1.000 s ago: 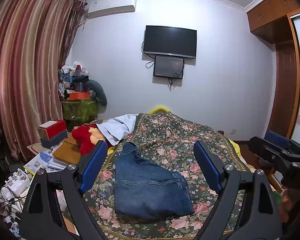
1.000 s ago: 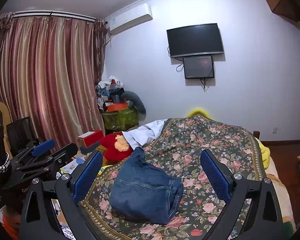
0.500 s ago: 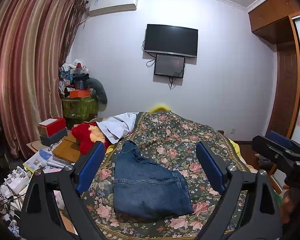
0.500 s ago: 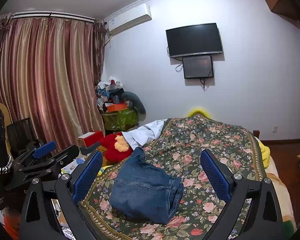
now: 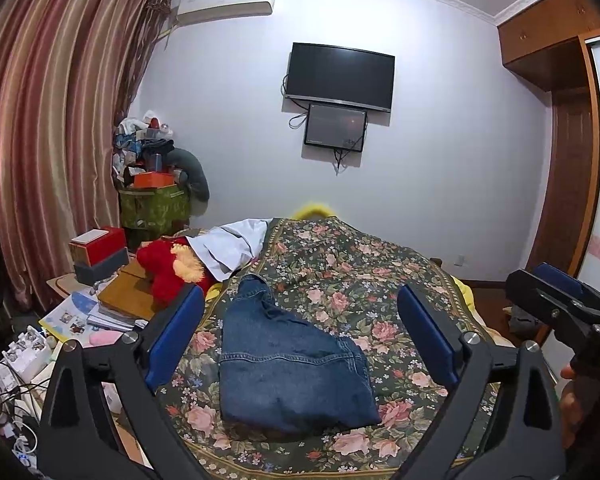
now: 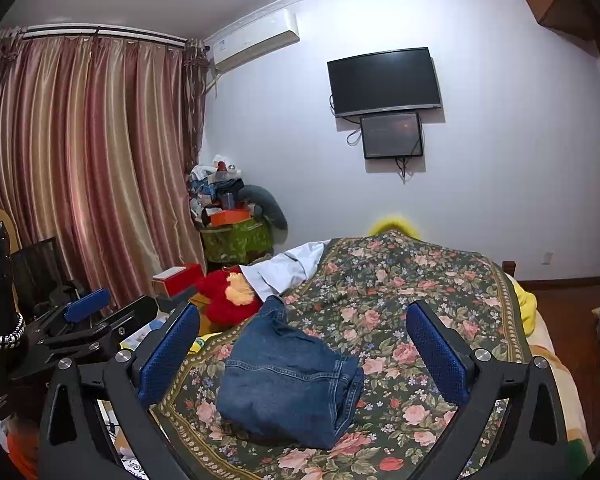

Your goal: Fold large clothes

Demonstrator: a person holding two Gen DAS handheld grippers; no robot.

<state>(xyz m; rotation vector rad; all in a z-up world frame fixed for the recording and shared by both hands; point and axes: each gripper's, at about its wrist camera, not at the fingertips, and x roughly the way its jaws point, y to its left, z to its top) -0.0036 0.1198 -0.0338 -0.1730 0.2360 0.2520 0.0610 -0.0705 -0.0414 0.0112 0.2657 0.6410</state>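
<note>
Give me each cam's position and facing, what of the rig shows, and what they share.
Left wrist: on the left gripper, facing across the bed to the TV wall; own jaws opening, empty; right gripper at right edge.
Right wrist: on the right gripper, same facing; own jaws opening, empty; left gripper at left edge.
Shared: folded jeans, red plush toy, curtain.

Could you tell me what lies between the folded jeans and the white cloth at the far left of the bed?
Only bare floral bedspread lies between the jeans and the white cloth; the left wrist view shows it best.
</note>
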